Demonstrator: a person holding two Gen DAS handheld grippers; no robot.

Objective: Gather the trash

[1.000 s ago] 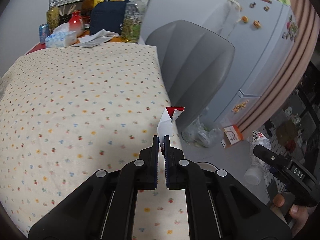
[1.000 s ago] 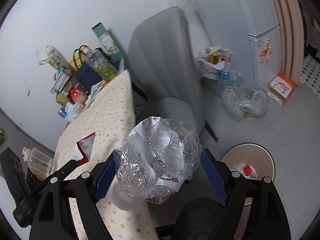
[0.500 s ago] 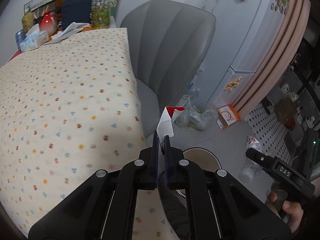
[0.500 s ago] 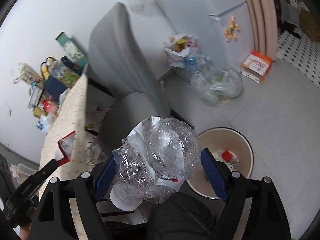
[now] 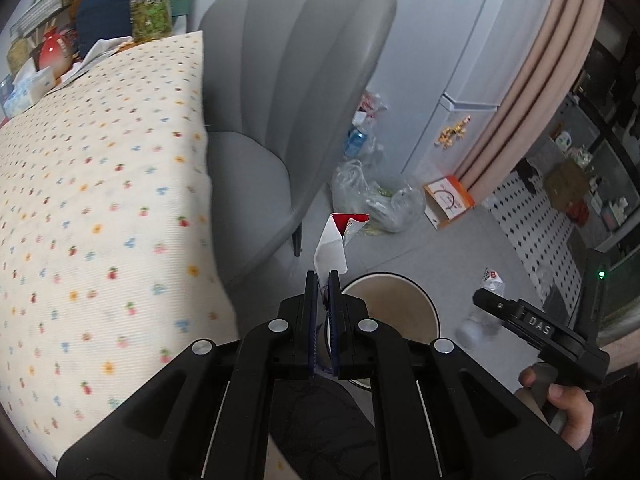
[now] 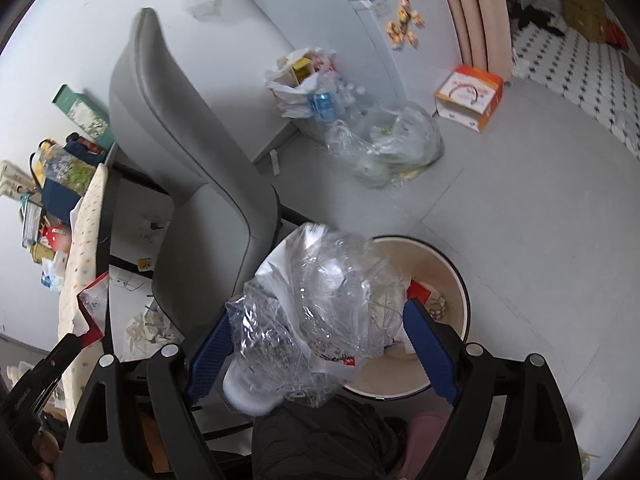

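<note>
My left gripper (image 5: pixel 324 276) is shut on a folded red and white wrapper (image 5: pixel 334 244), which sticks up from its tips just left of a round cream trash bin (image 5: pixel 400 312) on the floor. My right gripper (image 6: pixel 316 320) has a crushed clear plastic bottle (image 6: pixel 320 312) between its blue pads, directly above the bin's near rim (image 6: pixel 452 264). Its jaws are opening, and the bottle still touches both pads, cap end toward me. Some red and white scraps lie inside the bin.
A grey chair (image 5: pixel 288 80) stands between the bin and the table with its dotted cloth (image 5: pixel 100 200). Clear bags of trash (image 6: pixel 384 148) and an orange box (image 6: pixel 468 96) sit on the floor by the white fridge. A dark-trousered knee is under both grippers.
Both grippers have swung off the table edge and dropped toward the floor bin, which now looks larger and closer. The right jaws stand slightly wider around the bottle.
</note>
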